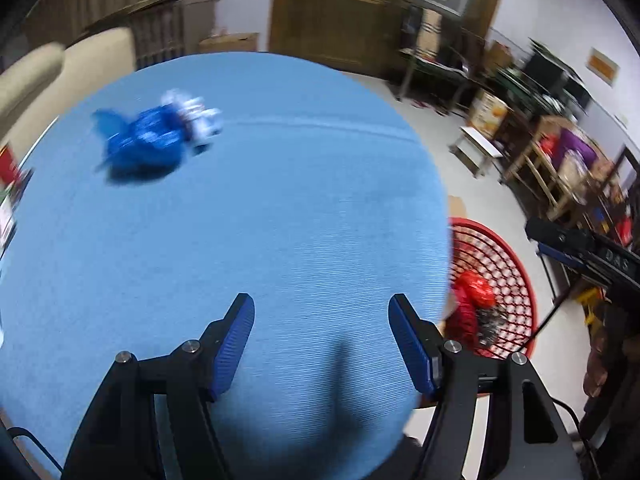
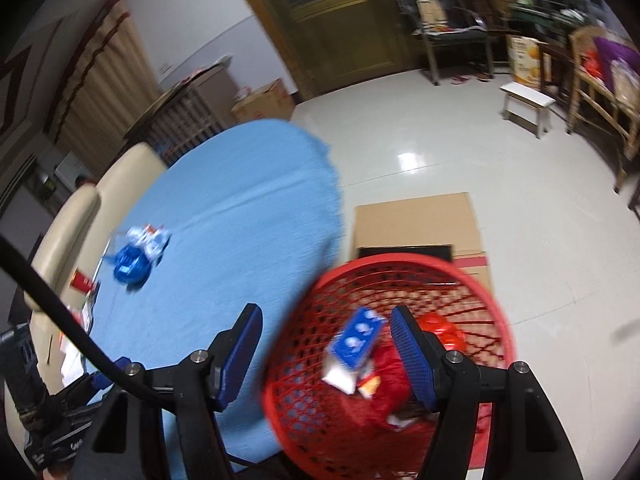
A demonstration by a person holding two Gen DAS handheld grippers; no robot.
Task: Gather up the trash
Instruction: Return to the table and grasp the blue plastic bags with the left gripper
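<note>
A crumpled blue and white wrapper [image 1: 154, 140] lies on the round table with a blue cloth [image 1: 260, 220], far left; it also shows in the right wrist view [image 2: 138, 252]. My left gripper [image 1: 322, 344] is open and empty above the table's near part. A red mesh basket [image 2: 400, 276] stands on the floor beside the table, seen too in the left wrist view [image 1: 508, 276]. My right gripper [image 2: 326, 344] is open above the basket. A blue and white carton [image 2: 354, 346] is between its fingers, apart from them, over red trash [image 2: 444, 330] in the basket.
Flat cardboard [image 2: 416, 220] lies on the floor behind the basket. A beige sofa [image 2: 80, 216] stands past the table. A small white stool [image 2: 526, 106], chairs and wooden shelves [image 2: 600, 92] line the right side. Papers [image 2: 76, 340] lie at the table's left edge.
</note>
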